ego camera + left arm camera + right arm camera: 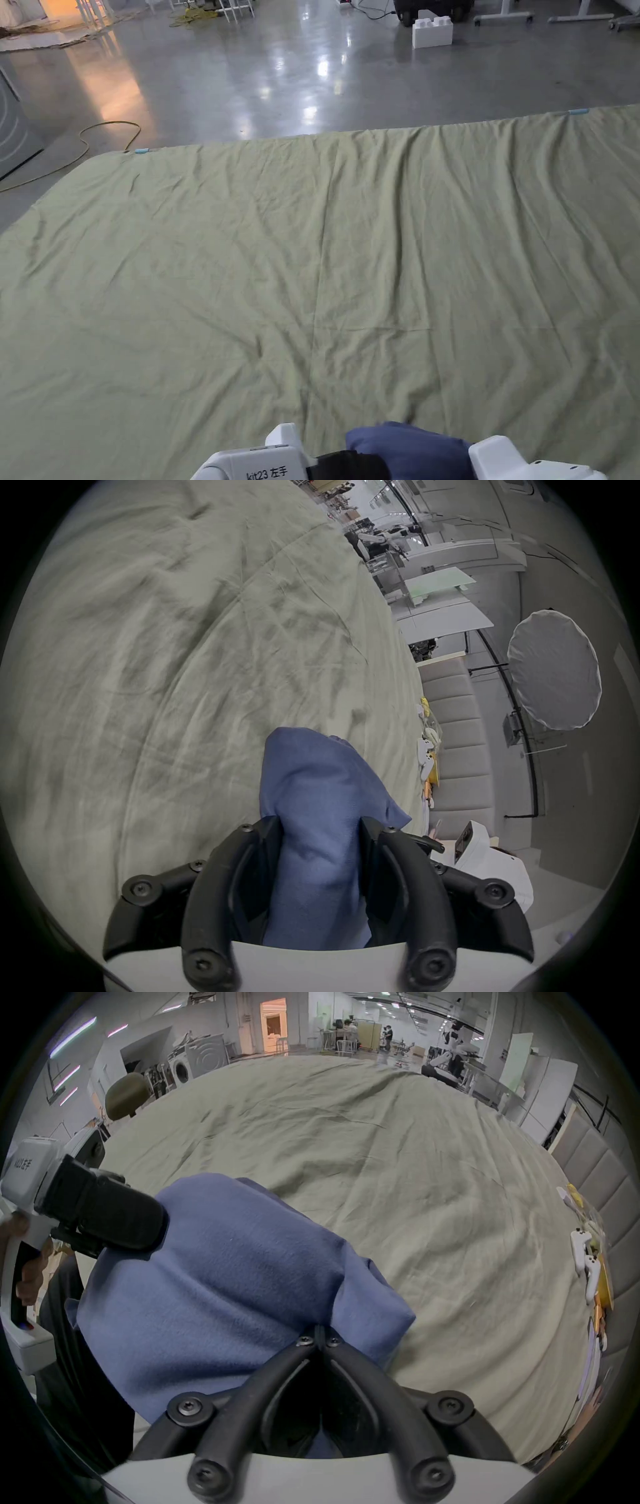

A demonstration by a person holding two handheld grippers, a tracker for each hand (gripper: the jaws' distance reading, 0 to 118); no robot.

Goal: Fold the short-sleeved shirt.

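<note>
Blue shirt (pixel 406 447) bunched at the near edge of the green sheet (pixel 325 262), held up between the two grippers. Landmark: the sheet, which is creased and spreads wide beyond the shirt.

Left gripper (pixel 320 830): jaws part-way closed, a thick roll of shirt (pixel 311 826) packed between them and touching both inner faces; the cloth rises past the tips, above the sheet (pixel 173 653). In the right gripper view the same gripper (pixel 152 1224) enters from the left, its black tip pressed into the shirt, a hand (pixel 20 1255) on its white handle.

Right gripper (pixel 320 1333): jaws drawn together at the tips, pinching a fold of shirt (pixel 225 1269) that hangs over the sheet's near edge; the sheet (pixel 398 1165) lies beyond the cloth.

In the head view the white housings of the left gripper (pixel 325 465) and right gripper (pixel 475 459) flank the shirt at the bottom of the frame. Beyond the sheet's far edge: glossy grey floor (pixel 300 75), a yellow cable (pixel 87 140) and a white block (pixel 432 31).
</note>
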